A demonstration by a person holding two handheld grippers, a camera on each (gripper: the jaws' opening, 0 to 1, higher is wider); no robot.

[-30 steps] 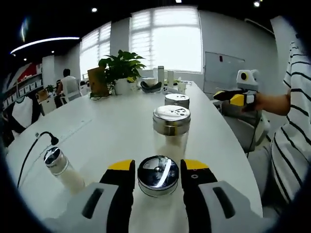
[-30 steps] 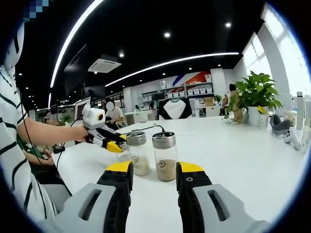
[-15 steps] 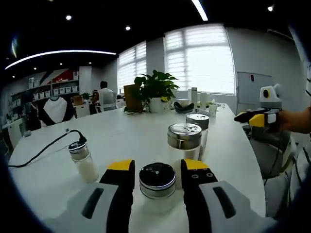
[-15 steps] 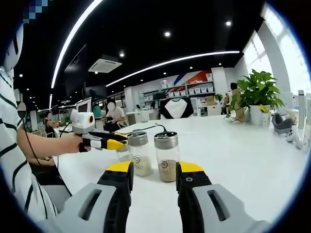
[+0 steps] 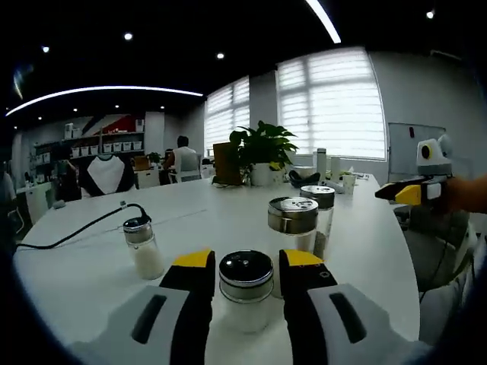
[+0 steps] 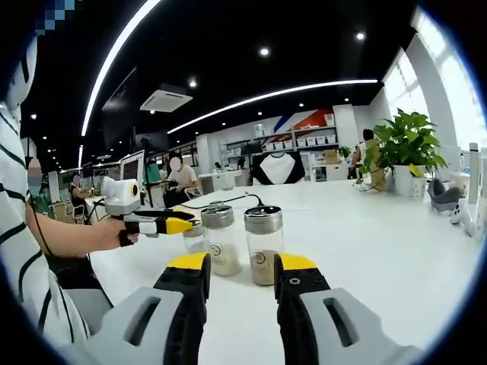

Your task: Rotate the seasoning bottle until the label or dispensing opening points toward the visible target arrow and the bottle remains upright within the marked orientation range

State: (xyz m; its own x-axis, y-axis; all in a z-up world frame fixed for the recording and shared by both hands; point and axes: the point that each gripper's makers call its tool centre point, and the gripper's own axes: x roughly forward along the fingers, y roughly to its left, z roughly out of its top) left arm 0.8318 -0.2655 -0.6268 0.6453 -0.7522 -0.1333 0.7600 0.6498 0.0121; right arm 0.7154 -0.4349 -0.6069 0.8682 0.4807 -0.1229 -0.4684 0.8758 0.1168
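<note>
Two jaws of the left claw (image 5: 243,262) stand on either side of the seasoning bottle (image 5: 246,289), close to its dark round cap; whether they press it or merely flank it I cannot tell. That bottle stands upright on the white table (image 5: 91,274), nearest the camera. Just beyond it stand two taller shakers with steel lids (image 5: 293,220), and off to one side a small shaker (image 5: 143,245) beside a black cable (image 5: 76,230). The right claw (image 6: 238,275) hangs with its jaws apart and nothing between them, short of two glass jars (image 6: 263,243).

No target arrow or marked range shows on the table, so the aim must be found first. To turn the bottle well, I would judge: grip low enough on the cap or shoulder to keep it from tipping, twist about its own upright axis in small turns, keep the base flat on the table, and steer clear of the taller shakers behind.
</note>
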